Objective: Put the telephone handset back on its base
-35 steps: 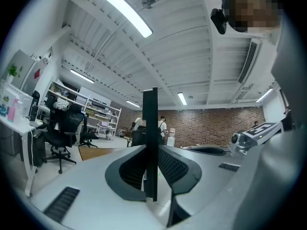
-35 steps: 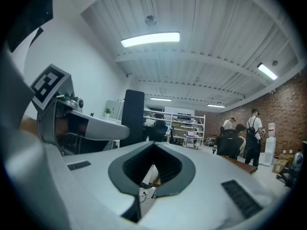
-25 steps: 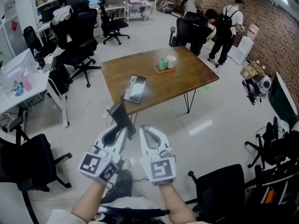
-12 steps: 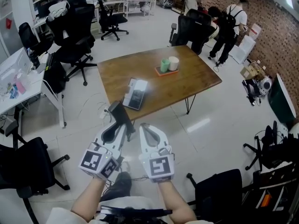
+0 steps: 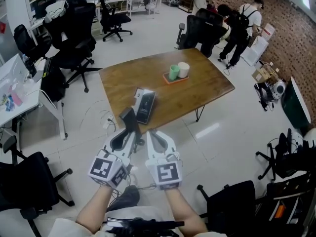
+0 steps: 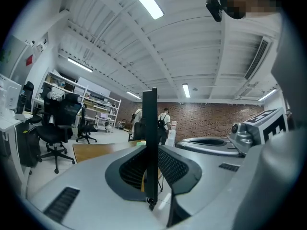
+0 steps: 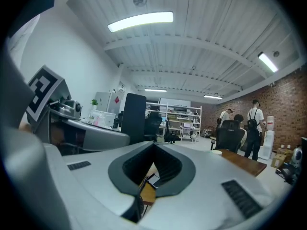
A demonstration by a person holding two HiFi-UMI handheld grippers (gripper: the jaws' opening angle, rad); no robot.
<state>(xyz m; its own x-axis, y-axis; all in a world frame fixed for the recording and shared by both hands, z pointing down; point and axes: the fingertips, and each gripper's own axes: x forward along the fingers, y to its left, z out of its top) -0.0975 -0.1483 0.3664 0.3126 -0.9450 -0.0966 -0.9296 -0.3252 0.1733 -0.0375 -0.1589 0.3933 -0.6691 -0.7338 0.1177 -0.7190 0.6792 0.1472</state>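
In the head view, the left gripper (image 5: 127,136) clamps the black telephone handset (image 5: 130,122), which sticks out past the fingertips so that its far end shows over the near edge of the wooden table (image 5: 202,85). The telephone base (image 5: 144,105) lies on the table just beyond the handset's tip and slightly to the right of the fingers, near that edge. Farther ahead, a green cup (image 5: 173,72) and a white cup (image 5: 183,69) stand well apart from the base. The right gripper (image 5: 150,135) hangs just beside the left one, its jaws pressed together on nothing. White floor (image 5: 217,132) lies open to the right of the fingers, and black office chairs (image 5: 74,38) stand off to the left. In the left gripper view, the handset (image 5: 130,122) appears edge-on as a thin dark bar (image 6: 149,114) upright between the pads, which press on both its sides. The table top (image 6: 96,150) shows beyond on the left. In the right gripper view, the right gripper's (image 7: 155,147) fingertips meet with nothing held. Through the hollow below them show the base (image 7: 153,180) and the table's edge (image 7: 147,194), and the handset (image 7: 133,116) rises to the left of the fingers.
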